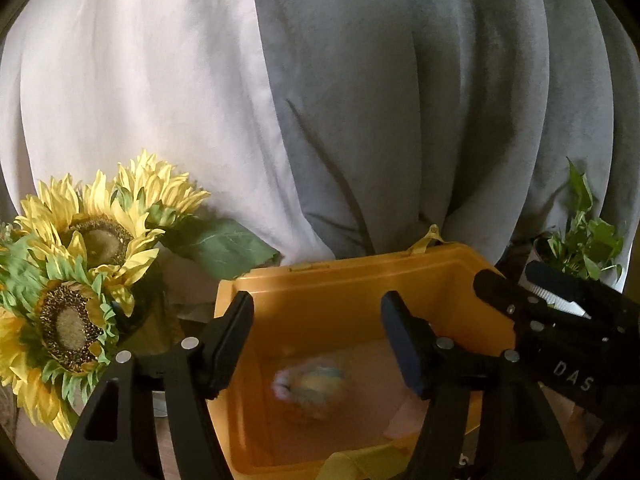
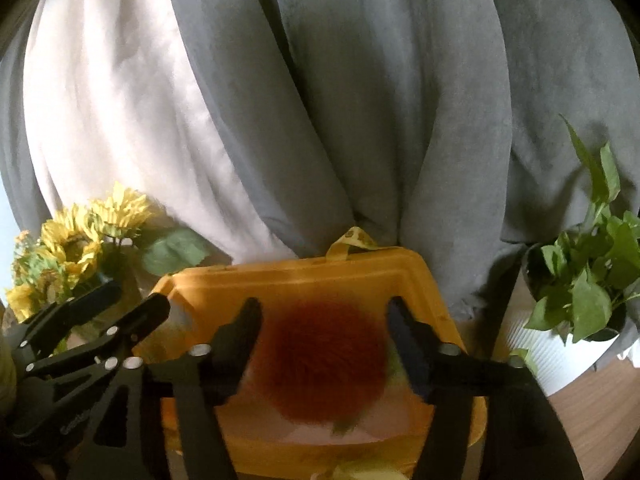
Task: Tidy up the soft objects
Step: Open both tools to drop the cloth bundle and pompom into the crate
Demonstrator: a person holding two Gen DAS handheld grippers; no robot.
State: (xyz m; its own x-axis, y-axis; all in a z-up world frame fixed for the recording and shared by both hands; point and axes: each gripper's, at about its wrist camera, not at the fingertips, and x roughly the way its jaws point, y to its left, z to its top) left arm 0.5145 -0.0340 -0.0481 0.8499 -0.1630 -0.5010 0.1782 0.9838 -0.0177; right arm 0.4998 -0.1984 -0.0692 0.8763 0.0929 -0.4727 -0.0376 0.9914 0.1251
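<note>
A yellow bin is seen in both wrist views, standing in front of grey and white curtains, with a yellow strap looped at its far rim. In the left wrist view the left gripper is held above the bin with its fingers spread wide and nothing between them; below the gap, a blurred pastel soft ball of pink, yellow and blue is seen on the bin floor. The right gripper is likewise held over the bin with its fingers spread apart, and a blurred, fuzzy rust-red pom-pom is seen between them; whether it is touched by either finger or is lying free in the bin cannot be told from the blur. Each gripper is visible at the edge of the other's view, the two being close side by side. Sunflowers are seen just left of the bin, and a potted green plant in a white ribbed pot stands to its right
</note>
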